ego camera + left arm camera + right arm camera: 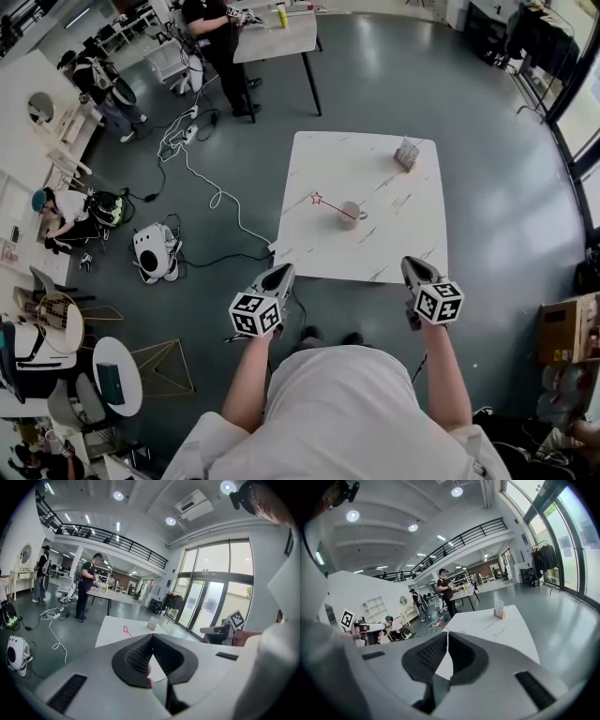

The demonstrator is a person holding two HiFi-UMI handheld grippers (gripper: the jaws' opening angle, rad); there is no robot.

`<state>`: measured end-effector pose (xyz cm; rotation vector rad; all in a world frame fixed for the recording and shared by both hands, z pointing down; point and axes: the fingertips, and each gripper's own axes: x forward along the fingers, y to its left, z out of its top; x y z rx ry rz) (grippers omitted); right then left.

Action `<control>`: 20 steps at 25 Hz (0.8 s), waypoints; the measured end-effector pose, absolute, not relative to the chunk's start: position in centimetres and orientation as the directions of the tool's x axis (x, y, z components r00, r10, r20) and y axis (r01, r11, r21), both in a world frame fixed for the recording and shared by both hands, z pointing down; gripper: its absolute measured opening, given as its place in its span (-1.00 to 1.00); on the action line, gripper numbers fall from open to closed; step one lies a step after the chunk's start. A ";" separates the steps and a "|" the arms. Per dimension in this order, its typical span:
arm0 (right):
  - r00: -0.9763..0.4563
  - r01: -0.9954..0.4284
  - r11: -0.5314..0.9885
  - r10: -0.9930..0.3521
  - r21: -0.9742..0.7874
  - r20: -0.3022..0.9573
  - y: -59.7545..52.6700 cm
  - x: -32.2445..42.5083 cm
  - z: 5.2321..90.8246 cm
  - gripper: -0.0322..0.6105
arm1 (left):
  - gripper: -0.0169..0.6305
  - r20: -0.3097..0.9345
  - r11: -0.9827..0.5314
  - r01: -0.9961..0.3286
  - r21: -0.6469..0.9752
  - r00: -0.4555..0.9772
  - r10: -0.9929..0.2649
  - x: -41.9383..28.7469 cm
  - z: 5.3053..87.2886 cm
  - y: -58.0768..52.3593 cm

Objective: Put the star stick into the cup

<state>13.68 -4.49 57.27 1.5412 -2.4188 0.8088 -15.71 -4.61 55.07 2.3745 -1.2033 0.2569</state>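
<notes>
A small beige cup [349, 215] stands near the middle of the white table [375, 253]. The thin red star stick [330, 206] leans out of the cup, and its star [316, 198] points left and hangs above the tabletop. My left gripper [278, 274] hovers at the table's front left corner, jaws shut with nothing between them. My right gripper [412, 267] is held at the front right edge, also shut and empty. In the left gripper view the star [125, 629] shows just beyond the shut left gripper [151, 637]. The right gripper view shows the shut right gripper [446, 634].
A small card holder [407, 153] stands at the table's far right corner. On the floor to the left lie cables [202, 183] and a white device [155, 251]. A second table [277, 37] with a person beside it is further back. Cardboard boxes [562, 328] sit at the right.
</notes>
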 end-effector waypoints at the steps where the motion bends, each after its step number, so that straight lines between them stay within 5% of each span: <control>1: -0.453 -0.878 0.318 -0.794 -0.357 0.406 -4.4 13.5 57.1 -0.81 | -0.91 0.366 -0.515 -0.799 0.311 0.601 -0.710 -16.0 54.9 -4.6; 20: -0.462 -0.875 0.355 -0.815 -0.329 0.350 -4.4 11.2 54.9 -0.82 | -0.91 0.358 -0.527 -0.780 0.337 0.624 -0.695 -17.9 54.7 -5.9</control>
